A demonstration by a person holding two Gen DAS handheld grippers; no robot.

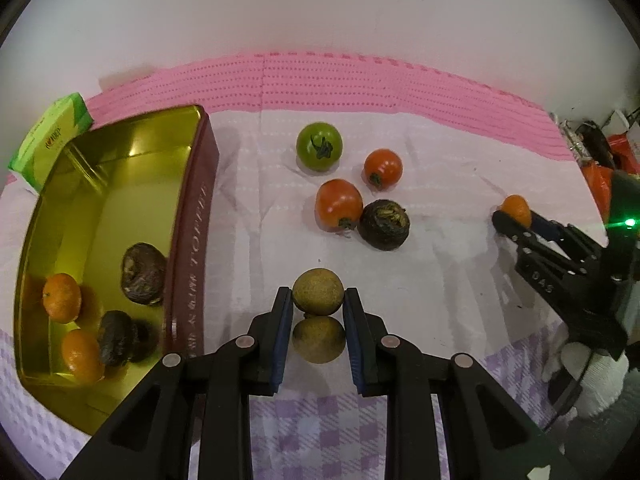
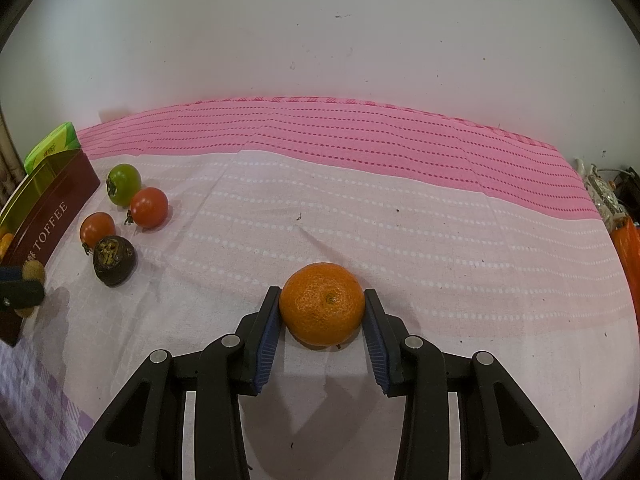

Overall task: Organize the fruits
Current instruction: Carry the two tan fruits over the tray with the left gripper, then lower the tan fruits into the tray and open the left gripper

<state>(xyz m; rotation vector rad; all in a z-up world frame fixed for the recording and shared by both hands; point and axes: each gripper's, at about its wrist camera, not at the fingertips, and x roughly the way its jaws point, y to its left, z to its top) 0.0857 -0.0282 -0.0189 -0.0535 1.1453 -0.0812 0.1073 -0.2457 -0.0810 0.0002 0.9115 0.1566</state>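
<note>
My left gripper is shut on two joined brownish-green round fruits, held just right of the gold toffee tin. The tin holds two mandarins and dark wrinkled fruits. My right gripper is shut on an orange mandarin low over the cloth; it also shows in the left wrist view. On the cloth lie a green tomato, two red tomatoes and a dark wrinkled fruit.
A green carton stands behind the tin. Pink and white cloth covers the table up to a white wall. Clutter sits at the right edge.
</note>
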